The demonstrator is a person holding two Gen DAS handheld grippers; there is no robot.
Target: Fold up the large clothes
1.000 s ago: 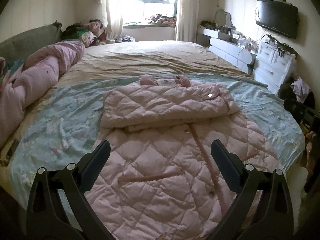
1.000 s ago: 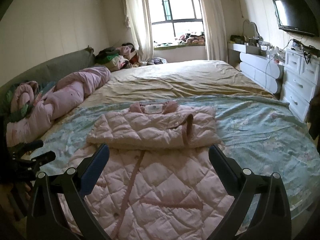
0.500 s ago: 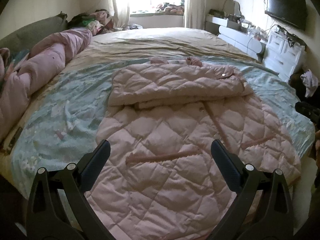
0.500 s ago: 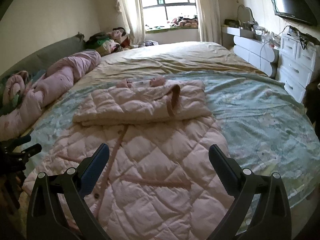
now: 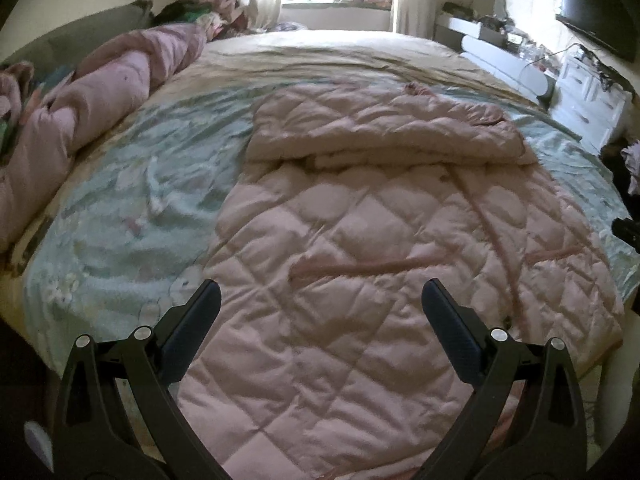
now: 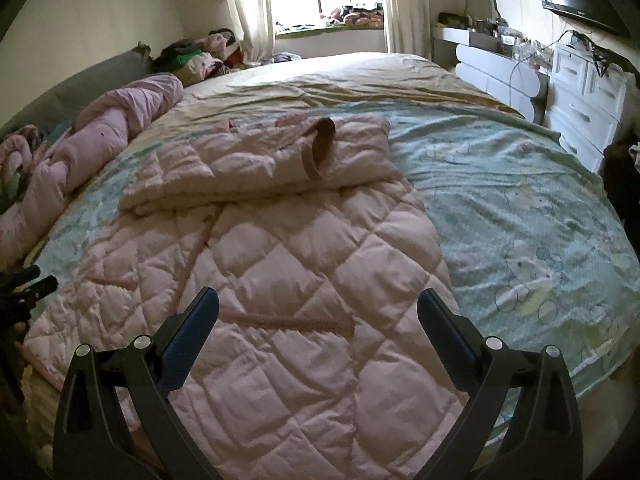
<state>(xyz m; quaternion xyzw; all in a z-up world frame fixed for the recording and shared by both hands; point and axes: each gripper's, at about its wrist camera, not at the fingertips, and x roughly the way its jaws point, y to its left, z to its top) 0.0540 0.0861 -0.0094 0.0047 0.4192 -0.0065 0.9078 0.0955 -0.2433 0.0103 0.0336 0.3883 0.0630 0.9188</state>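
Note:
A pink quilted coat (image 5: 380,248) lies flat on the bed, its sleeves folded across the chest at the far end; it also shows in the right wrist view (image 6: 280,272). One sleeve cuff (image 6: 320,148) lies on top of the folded part. My left gripper (image 5: 321,296) is open and empty, low over the coat's left hem. My right gripper (image 6: 318,304) is open and empty, low over the coat's right hem. The left gripper's tips show at the left edge of the right wrist view (image 6: 28,280).
The coat lies on a pale green printed blanket (image 6: 520,208) over a beige sheet (image 5: 340,52). A rolled pink duvet (image 5: 100,100) lies along the left. White drawers (image 6: 584,108) and a wall TV (image 5: 596,8) stand at the right. Clothes pile by the window (image 6: 200,52).
Both grippers have moved forward and down, closer to the coat's hem. Both stay open. The coat has not moved.

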